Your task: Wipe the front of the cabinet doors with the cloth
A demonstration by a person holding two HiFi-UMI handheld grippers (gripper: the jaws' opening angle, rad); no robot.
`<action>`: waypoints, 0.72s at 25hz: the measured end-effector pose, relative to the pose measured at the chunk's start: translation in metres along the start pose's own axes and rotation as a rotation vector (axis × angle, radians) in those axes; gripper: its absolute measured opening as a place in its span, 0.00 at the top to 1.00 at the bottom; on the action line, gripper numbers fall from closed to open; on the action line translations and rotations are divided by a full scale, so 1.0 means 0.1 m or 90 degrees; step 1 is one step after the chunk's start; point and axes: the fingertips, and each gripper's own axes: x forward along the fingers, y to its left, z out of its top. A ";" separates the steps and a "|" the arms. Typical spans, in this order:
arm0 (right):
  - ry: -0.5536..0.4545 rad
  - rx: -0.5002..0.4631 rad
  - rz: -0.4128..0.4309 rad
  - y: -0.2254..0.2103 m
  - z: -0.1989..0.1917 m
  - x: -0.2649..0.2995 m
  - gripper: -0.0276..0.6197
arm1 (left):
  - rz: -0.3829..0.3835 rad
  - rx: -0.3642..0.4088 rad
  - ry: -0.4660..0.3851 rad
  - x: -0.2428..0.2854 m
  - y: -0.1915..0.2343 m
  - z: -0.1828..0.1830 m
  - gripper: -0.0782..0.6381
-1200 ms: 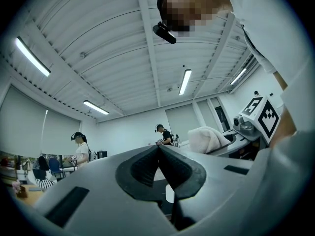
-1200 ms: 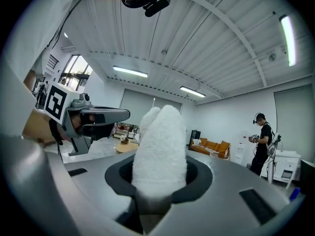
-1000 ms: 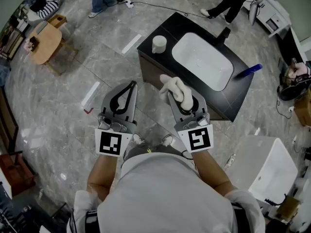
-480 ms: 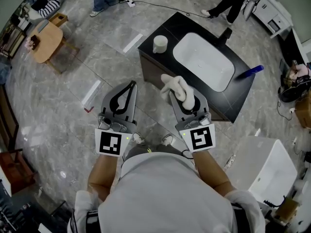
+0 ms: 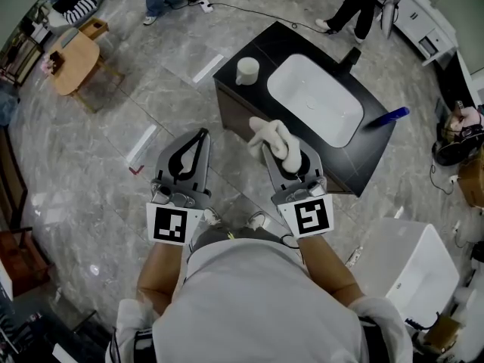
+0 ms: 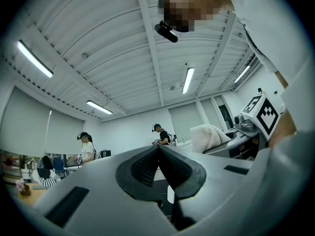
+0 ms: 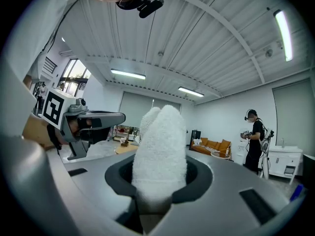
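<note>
Cloth, handling: judged soft, light and limp. The cloth [image 5: 276,141] should fold and squash against a flat panel rather than slide stiffly. It is not fragile, and its pile gives the jaws plenty to bite on.
Cloth, where to hold: low on the bunch, as it is held now. That leaves a thick wad proud of the jaw tips, so only fabric meets the doors.
Cloth, look: white to cream, with a fluffy terry pile. It is bunched into rounded lobes that stand up out of the jaws in the right gripper view [image 7: 160,151].
Cloth, place: in front of the cabinet [image 5: 236,112], level with its front edge in the head view. It appears to be short of the door faces, though contact cannot be ruled out from this angle.
Right hand-held gripper [image 5: 287,159]: clamped on the lower part of the cloth and pointed toward the cabinet front.
Left hand-held gripper [image 5: 203,133]: jaws pressed together tip to tip with nothing between them [image 6: 158,151]. It is held over the floor, beside the cabinet's near left corner.
Cabinet: dark, with a white basin [image 5: 314,97] sunk in its worktop. A pale cup [image 5: 247,69] stands at the worktop's left corner, and a blue object [image 5: 387,113] lies at its right edge.
Progress: judged not yet begun, with the doors unwiped.
</note>
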 end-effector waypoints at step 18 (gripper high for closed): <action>-0.025 0.002 0.026 -0.01 0.22 0.06 0.75 | 0.028 0.068 0.014 -0.15 0.06 0.35 0.87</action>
